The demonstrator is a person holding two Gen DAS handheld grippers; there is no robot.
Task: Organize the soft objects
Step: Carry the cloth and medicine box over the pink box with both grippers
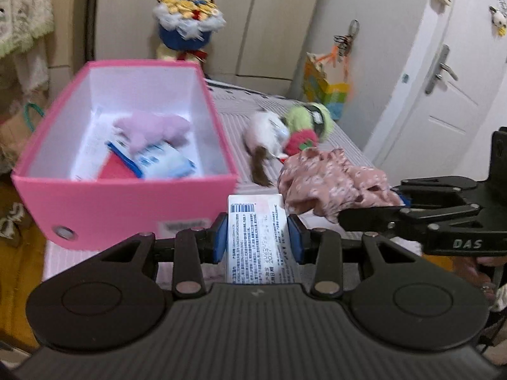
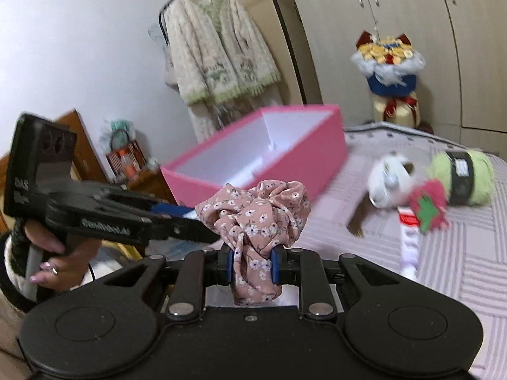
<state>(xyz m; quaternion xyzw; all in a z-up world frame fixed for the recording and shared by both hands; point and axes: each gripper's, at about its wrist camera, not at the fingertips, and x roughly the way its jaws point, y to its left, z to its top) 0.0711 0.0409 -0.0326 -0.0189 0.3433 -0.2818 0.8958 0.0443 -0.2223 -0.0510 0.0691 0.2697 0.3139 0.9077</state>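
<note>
My left gripper (image 1: 258,237) is shut on a white packet with printed text (image 1: 258,231), held in front of the pink box (image 1: 126,202). Inside the box lie a lilac plush (image 1: 155,129) and blue-and-white packets (image 1: 161,161). My right gripper (image 2: 253,264) is shut on a pink floral scrunchie (image 2: 256,212), lifted above the bed; in the left wrist view the scrunchie (image 1: 329,183) hangs right of the packet. On the bed behind lie a white plush (image 2: 388,183), green yarn (image 2: 462,174) and a red pom toy (image 2: 427,209).
A striped bedspread (image 2: 459,272) covers the bed. A bouquet in a blue wrap (image 2: 389,72) stands at the far end by the wardrobe. A white tube (image 2: 408,243) lies near the toys. A colourful bag (image 1: 326,85) hangs by the door. A knit cardigan (image 2: 218,53) hangs at left.
</note>
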